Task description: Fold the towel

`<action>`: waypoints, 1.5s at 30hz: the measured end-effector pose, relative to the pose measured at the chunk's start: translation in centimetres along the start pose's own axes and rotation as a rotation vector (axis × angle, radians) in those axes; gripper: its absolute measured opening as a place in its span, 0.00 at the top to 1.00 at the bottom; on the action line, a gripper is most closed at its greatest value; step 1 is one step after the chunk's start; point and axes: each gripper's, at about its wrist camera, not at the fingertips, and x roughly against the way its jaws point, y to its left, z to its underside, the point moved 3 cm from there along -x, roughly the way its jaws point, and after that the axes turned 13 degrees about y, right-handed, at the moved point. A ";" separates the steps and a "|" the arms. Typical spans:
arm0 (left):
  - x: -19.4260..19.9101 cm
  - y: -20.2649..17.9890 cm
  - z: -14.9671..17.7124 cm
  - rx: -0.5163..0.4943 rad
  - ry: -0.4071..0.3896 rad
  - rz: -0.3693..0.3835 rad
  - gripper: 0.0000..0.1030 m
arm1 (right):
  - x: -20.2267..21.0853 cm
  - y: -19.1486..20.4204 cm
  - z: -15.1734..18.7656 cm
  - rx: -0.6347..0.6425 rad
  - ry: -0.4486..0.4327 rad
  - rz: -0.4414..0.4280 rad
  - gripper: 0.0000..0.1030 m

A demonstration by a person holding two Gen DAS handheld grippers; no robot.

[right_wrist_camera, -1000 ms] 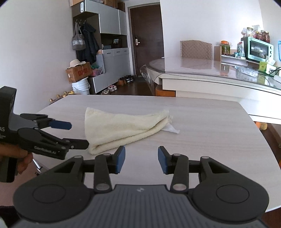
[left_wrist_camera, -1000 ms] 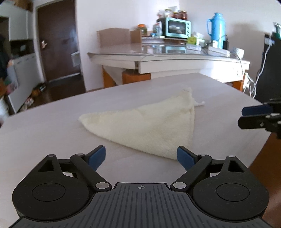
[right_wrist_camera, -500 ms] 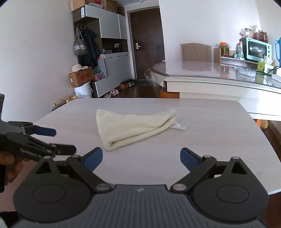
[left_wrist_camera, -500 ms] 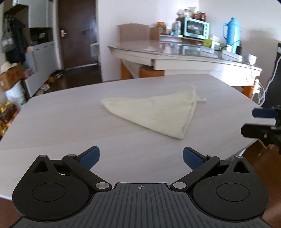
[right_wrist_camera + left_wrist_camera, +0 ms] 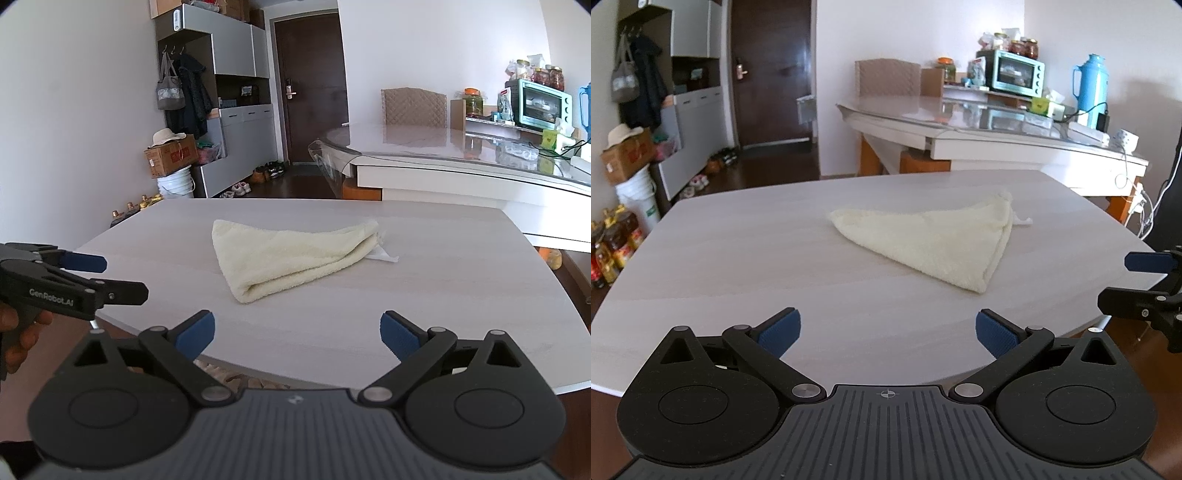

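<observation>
Both the left gripper (image 5: 888, 330) and the right gripper (image 5: 297, 330) hang with jaws spread wide and empty, short of the table's (image 5: 738, 258) near edge. Mid-table, the cream towel (image 5: 284, 258) lies doubled into a layered wedge, so it already looks folded; whether another fold is wanted I cannot tell.

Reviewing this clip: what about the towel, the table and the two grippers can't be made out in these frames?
- Towel: how many layers it holds; the top layer covers the rest in both views.
- White tag: print too small, both views.
- Right hand-held gripper: cut off by the left view's right edge.
- Table: near edge hidden behind the gripper bodies.
</observation>
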 end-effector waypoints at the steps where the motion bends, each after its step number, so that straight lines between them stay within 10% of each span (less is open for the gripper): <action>1: -0.1 0.0 0.0 -0.002 0.000 -0.001 0.00 | -0.1 -0.1 -0.1 -0.002 0.000 0.000 0.05; 37: -3.7 1.3 -3.5 -0.042 0.011 -0.012 0.00 | -3.6 -2.4 -4.4 0.024 0.013 0.006 0.06; 41: -4.8 1.6 -4.9 -0.055 0.002 -0.015 0.00 | -6.2 -3.6 -6.2 -0.006 0.029 -0.026 0.15; 45: -6.1 1.8 -6.3 -0.076 -0.004 -0.016 0.00 | -8.7 -4.8 -7.9 -0.036 0.044 -0.059 0.45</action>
